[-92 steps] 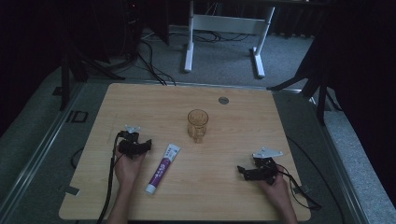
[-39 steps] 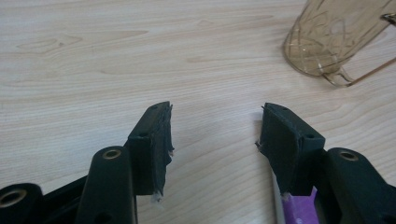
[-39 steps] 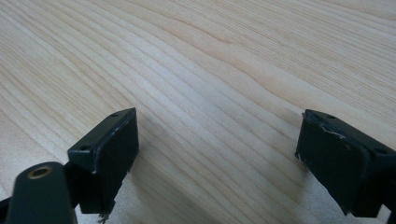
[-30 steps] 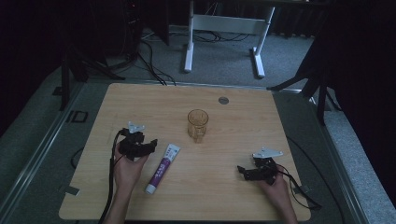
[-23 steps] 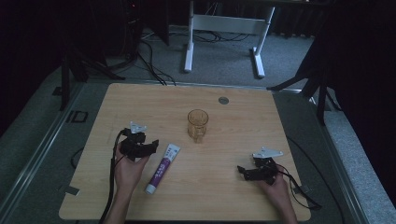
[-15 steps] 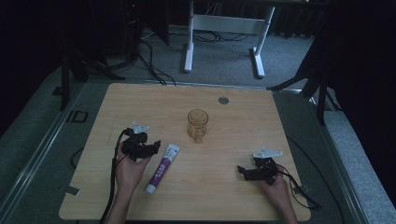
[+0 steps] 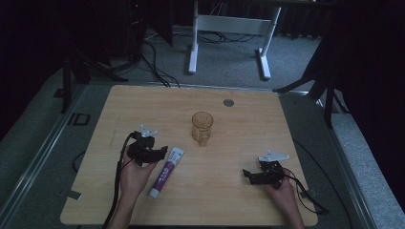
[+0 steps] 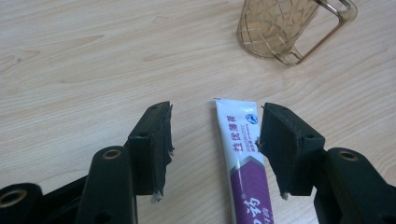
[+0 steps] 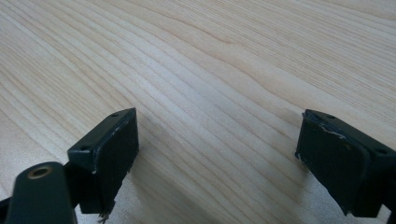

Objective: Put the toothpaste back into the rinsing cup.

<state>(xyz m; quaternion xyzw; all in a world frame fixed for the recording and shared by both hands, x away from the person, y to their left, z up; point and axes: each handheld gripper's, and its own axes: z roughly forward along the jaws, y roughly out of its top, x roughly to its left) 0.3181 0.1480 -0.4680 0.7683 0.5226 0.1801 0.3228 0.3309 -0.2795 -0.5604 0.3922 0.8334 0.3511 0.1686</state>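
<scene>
Left gripper (image 8: 215,140) is wide open and low over the worktop (image 7: 267,143); the toothpaste tube (image 8: 245,163) lies flat between its jaws, nearer the right-hand jaw, crimped end pointing ahead of the gripper; neither jaw presses on it that I can see, so the tube is not gripped yet. In the high view the left gripper (image 7: 160,153) sits right at the tube's (image 7: 165,173) upper end, the cap end trailing back toward the person. The amber plastic mug (image 8: 280,28) stands ahead of the left gripper and off to its right, near but apart from the tube, looking empty. Right gripper (image 9: 215,158) is also wide open, nothing but bare wood between its jaws; in the high view the right gripper (image 7: 249,174) rests on the worktop well apart from tube and mug. Progress, as I judge it: approach to the tube is about done; closing on it, lifting, and any move toward the mug are all left; early stage.
</scene>
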